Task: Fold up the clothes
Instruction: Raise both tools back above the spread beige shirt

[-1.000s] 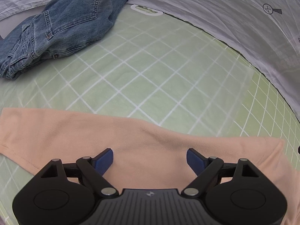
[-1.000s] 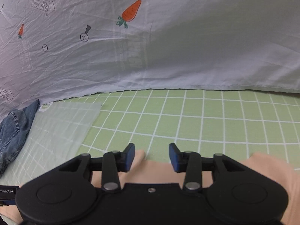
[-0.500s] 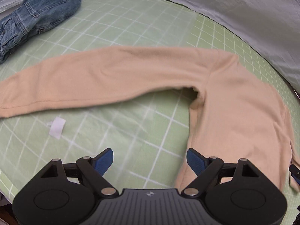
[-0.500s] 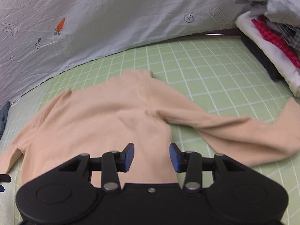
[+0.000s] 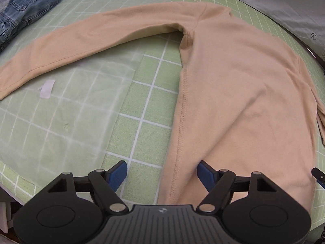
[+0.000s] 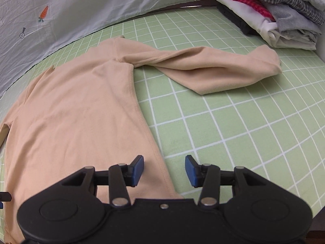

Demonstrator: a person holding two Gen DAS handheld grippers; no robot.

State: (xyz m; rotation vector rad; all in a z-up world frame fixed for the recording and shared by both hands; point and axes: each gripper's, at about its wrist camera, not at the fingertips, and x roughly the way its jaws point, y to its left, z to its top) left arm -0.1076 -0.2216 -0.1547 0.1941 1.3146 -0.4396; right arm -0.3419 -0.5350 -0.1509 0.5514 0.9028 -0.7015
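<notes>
A peach long-sleeved top lies flat on the green grid mat, collar at the far side. One sleeve stretches out to the left; in the right wrist view the top has its other sleeve lying out to the right, bent. My left gripper is open over the top's left side seam near the hem. My right gripper is open over the right side seam near the hem. Neither holds anything.
Blue jeans lie crumpled at the far left. A stack of folded clothes sits at the far right. A translucent sheet with a white tag covers the mat's left part. A grey printed cloth hangs behind.
Both grippers have pulled back from the top's far side toward its hem, then a little closer to the side seams. Both stay open.
</notes>
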